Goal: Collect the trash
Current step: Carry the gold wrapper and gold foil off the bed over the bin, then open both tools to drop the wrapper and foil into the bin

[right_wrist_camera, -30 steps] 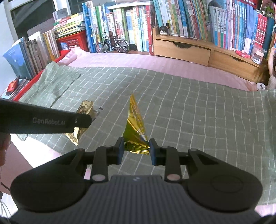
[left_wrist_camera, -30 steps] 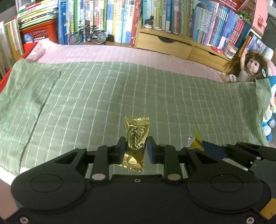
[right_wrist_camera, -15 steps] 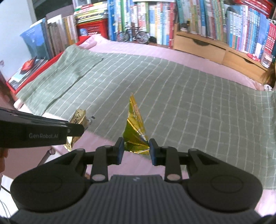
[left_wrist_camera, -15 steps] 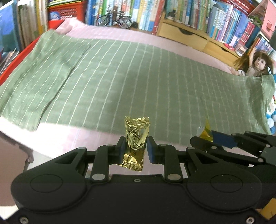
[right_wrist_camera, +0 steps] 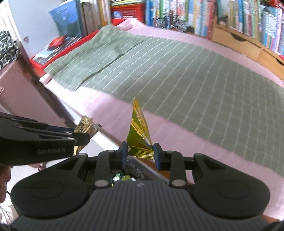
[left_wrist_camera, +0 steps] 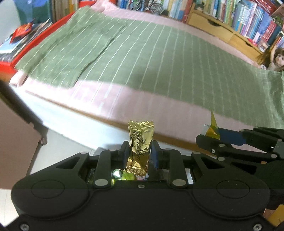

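My left gripper is shut on a gold candy wrapper that stands upright between its pads. My right gripper is shut on a crumpled gold-and-green foil wrapper that fans up to a point. Each gripper shows in the other's view: the right gripper at the right edge with its foil, the left gripper at the left with the candy wrapper. Both hang past the near edge of the bed. Below the fingers a dark container holding several wrappers peeks through.
A green checked blanket covers the pink bed. Bookshelves and wooden drawers line the far side, and a doll sits at the right. A red frame with books and a pink cabinet stand at the left.
Both grippers have drawn back from over the blanket to beyond the bed's near edge, each still holding its wrapper. A container with wrappers now shows beneath them.
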Available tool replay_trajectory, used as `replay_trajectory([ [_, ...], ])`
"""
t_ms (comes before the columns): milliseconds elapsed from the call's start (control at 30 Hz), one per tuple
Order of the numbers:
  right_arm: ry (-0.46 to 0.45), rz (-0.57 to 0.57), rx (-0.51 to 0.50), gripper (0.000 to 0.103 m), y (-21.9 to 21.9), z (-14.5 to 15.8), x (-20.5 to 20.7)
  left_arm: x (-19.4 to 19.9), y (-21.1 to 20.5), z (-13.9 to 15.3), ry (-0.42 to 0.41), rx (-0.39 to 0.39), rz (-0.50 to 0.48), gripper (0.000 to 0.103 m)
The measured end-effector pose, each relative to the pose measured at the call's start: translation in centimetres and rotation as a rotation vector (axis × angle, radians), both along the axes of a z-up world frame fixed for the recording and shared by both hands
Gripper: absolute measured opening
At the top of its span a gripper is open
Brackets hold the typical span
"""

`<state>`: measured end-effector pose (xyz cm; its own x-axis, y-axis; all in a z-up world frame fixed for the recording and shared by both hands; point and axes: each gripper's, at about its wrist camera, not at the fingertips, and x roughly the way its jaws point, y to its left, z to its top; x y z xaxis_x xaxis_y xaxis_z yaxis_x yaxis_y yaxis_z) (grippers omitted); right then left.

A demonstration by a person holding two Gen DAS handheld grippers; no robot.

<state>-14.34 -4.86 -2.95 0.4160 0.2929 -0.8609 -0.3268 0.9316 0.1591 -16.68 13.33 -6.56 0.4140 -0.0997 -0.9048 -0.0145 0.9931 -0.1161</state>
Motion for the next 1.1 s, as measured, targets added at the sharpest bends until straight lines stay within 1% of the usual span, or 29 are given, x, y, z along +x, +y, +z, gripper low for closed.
replay_trajectory([
  [133, 0.03, 0.039, 0.008, 0.036, 1.2, -0.6, -1.3, -1.6, 0.9, -1.3, 0.03, -0.006, 0.025, 0.025],
  [200, 0.06, 0.05, 0.017, 0.036, 1.6, -1.0, -1.6, -2.3, 1.2, -2.0, 0.045, -0.006, 0.031, 0.025],
  [333, 0.148, 0.06, 0.026, 0.036, 2.3, -2.9, -2.1, -3.3, 1.6, -3.9, 0.09, -0.011, 0.044, 0.025],
  [533, 0.224, 0.068, 0.025, 0.036, 3.1, -5.2, -3.0, -4.9, 2.3, -6.8, 0.17, -0.016, 0.063, 0.025],
  [833, 0.265, 0.063, 0.017, 0.036, 3.7, -7.2, -2.9, -5.8, 3.0, -9.3, 0.226, -0.036, 0.084, 0.025],
  [933, 0.27, 0.056, 0.02, 0.038, 3.8, -7.5, -2.7, -6.0, 3.1, -9.8, 0.239, -0.033, 0.095, 0.025],
  [1000, 0.277, 0.052, 0.026, 0.038, 3.7, -7.8, -2.6, -5.9, 3.3, -10.0, 0.243, -0.03, 0.098, 0.028],
  [1067, 0.281, 0.047, 0.029, 0.038, 3.7, -7.9, -2.5, -5.9, 3.4, -10.2, 0.245, -0.029, 0.098, 0.036],
  [1100, 0.281, 0.045, 0.031, 0.038, 3.7, -8.0, -2.5, -5.9, 3.4, -10.2, 0.244, -0.026, 0.098, 0.037],
])
